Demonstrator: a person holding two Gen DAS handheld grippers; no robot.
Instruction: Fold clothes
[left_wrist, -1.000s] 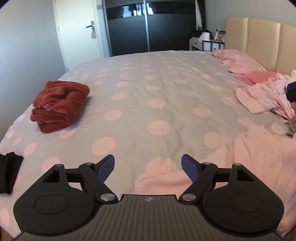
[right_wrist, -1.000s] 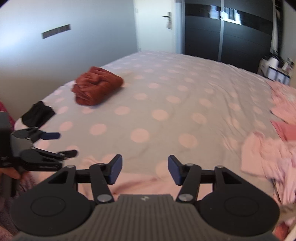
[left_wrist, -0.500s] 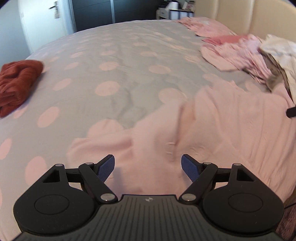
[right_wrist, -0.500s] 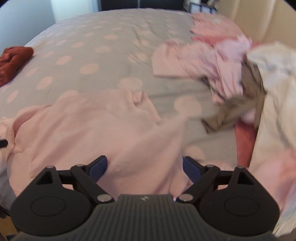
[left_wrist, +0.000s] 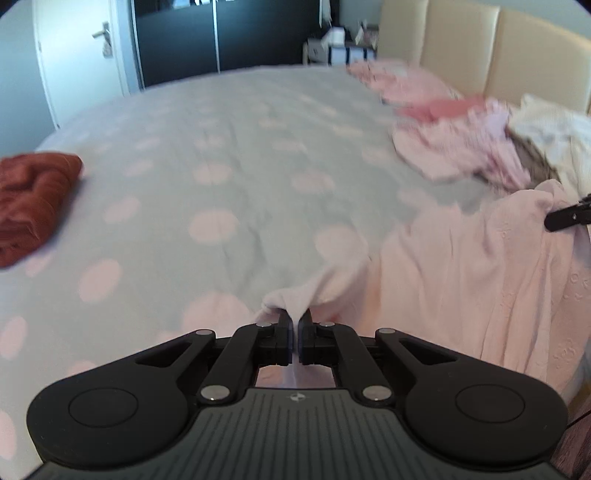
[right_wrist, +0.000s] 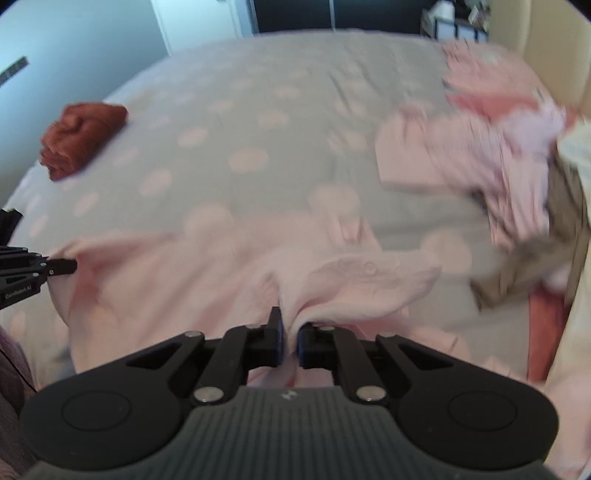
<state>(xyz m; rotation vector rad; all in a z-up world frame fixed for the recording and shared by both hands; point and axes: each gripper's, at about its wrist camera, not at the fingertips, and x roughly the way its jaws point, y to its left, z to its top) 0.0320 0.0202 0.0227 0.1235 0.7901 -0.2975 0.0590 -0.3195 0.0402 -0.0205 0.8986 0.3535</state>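
Left wrist view: your left gripper (left_wrist: 296, 338) has its jaws pinched together on a bunched corner of the pale pink garment (left_wrist: 461, 280). The garment lies spread over the near right part of the bed (left_wrist: 258, 147), whose cover is grey with pale pink dots.

Right wrist view: your right gripper (right_wrist: 290, 341) has its jaws closing, with a gathered fold of the same pink garment (right_wrist: 207, 273) pressed between the pads. The left gripper (right_wrist: 59, 266) shows at the left edge, at the garment's far corner.

Surface: a folded rust-red garment (left_wrist: 31, 201) sits near the left edge of the bed, well apart from the pink one. A loose heap of pink clothes (left_wrist: 465, 147) lies toward the headboard side, with a cream item (left_wrist: 550, 129) and a brownish item (right_wrist: 535, 254) beside it.

Room: a cream padded headboard (left_wrist: 480, 44) stands at the right, a dark wardrobe (left_wrist: 221, 33) at the far wall, and a white door (left_wrist: 81, 51) to its left.
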